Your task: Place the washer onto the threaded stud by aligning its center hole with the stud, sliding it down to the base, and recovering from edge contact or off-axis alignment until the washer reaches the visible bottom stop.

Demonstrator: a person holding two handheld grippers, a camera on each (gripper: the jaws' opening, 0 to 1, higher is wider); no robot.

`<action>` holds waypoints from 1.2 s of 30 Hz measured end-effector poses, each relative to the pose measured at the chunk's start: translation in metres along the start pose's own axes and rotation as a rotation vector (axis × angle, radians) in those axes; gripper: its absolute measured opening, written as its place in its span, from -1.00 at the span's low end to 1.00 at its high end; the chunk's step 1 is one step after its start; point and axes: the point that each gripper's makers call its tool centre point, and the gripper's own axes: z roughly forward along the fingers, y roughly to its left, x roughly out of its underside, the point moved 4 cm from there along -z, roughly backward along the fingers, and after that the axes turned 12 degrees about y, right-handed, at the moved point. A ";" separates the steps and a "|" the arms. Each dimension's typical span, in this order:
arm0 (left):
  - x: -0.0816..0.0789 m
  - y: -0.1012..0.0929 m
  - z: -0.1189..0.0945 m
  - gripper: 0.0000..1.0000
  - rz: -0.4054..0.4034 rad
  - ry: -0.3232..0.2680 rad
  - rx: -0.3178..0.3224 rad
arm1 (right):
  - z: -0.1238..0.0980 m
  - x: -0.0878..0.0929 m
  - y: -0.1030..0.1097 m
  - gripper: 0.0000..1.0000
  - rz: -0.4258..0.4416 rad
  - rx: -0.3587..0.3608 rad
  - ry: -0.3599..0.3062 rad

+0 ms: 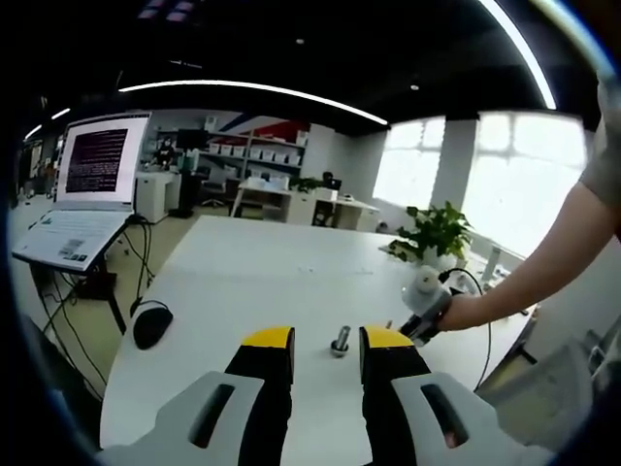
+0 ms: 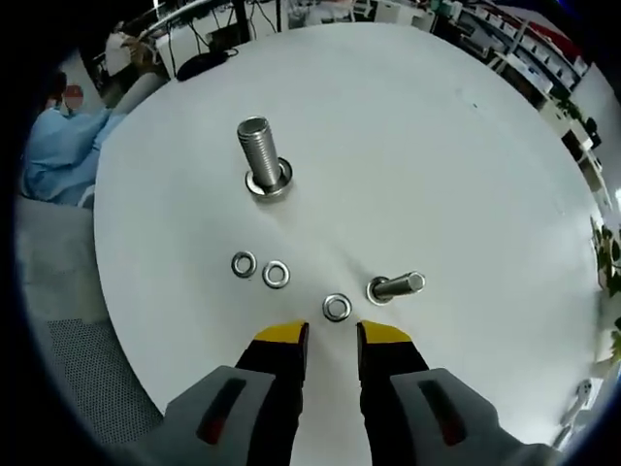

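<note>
My right claw [image 2: 332, 335] hangs part-open and empty just short of the nearest washer [image 2: 337, 308] at twelve o'clock. I should drop squarely, nip its rim, keep it level. The small stud [image 2: 396, 286] lies at one o'clock; beyond, at eleven, the big stud [image 2: 260, 155] stands upright.

Laptop [image 1: 82, 194] screen text too blurred to read; plant [image 2: 611, 257] at three o'clock cut off by the edge.
</note>
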 end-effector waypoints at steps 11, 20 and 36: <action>0.003 -0.004 0.001 -0.51 0.011 0.014 0.019 | 0.002 -0.004 0.002 -0.58 -0.018 0.002 0.010; 0.000 -0.006 0.000 -0.51 0.005 -0.003 0.034 | 0.003 -0.005 0.006 -0.65 -0.026 -0.012 0.030; -0.002 -0.010 0.001 -0.52 -0.006 -0.015 0.072 | 0.003 -0.008 0.008 -0.64 -0.046 0.004 0.099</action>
